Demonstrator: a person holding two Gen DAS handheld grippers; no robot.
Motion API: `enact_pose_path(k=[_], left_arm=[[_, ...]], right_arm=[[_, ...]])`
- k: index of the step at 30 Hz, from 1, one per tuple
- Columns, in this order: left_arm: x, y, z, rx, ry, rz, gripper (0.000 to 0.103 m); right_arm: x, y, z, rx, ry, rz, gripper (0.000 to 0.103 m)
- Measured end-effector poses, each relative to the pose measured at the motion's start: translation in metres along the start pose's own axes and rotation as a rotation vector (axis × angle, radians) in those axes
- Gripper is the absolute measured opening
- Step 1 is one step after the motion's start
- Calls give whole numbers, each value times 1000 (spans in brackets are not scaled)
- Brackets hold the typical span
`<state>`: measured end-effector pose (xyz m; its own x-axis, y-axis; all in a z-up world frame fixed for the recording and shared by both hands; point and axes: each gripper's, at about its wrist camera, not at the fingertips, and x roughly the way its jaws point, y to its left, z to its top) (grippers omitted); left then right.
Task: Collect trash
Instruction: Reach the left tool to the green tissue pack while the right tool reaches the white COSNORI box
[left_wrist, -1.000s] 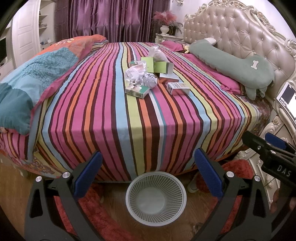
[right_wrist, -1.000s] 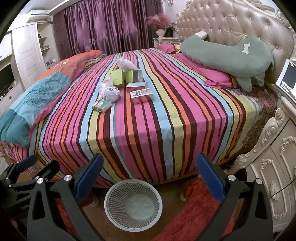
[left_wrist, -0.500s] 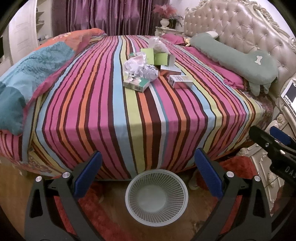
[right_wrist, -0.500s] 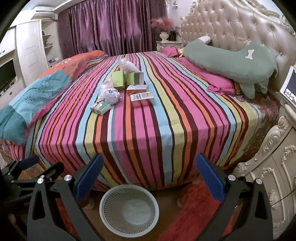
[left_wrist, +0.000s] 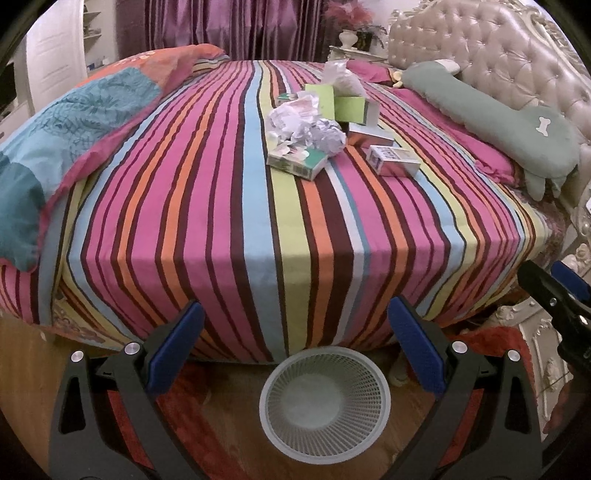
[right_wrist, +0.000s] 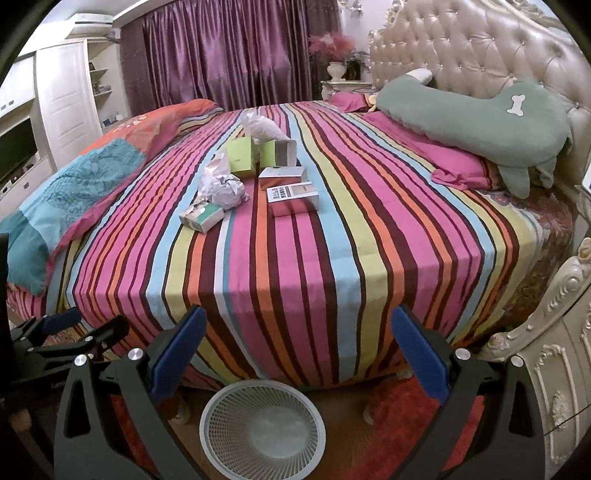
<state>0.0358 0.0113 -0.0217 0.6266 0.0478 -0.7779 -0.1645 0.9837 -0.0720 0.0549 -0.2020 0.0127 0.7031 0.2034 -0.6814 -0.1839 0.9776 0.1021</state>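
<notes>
Both tools (left_wrist: 295, 347) (right_wrist: 297, 347) spread empty, basket (right_wrist: 263, 428) rim cut off, box (left_wrist: 393, 159) print seemingly unreadable

Left gripper (left_wrist: 295, 339): blue-padded jaws spread wide, empty, above a white mesh plastic wastebasket (left_wrist: 325, 441) standing on the wooden floor at the bed's foot. Multicoloured striped bedsheet (left_wrist: 258, 221) carries a cluster well apart from the gripper: crumpled white paper balls (left_wrist: 306, 129), a green-and-white carton (left_wrist: 297, 160), a white-and-silver box (left_wrist: 393, 159), lime-green cartons (left_wrist: 343, 103). Right gripper (left_wrist: 554, 295) partly visible at right edge.
</notes>
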Motion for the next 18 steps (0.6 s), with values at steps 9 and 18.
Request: enact_pose_path(k=[9,18], left_arm=[[25,4,24,16,-22,-5,97],[67,13,75,23,-63,-24,97]], right_arm=[[33,1,20,-53,12,27,96],[86,-3,58,-42,47,67,96]])
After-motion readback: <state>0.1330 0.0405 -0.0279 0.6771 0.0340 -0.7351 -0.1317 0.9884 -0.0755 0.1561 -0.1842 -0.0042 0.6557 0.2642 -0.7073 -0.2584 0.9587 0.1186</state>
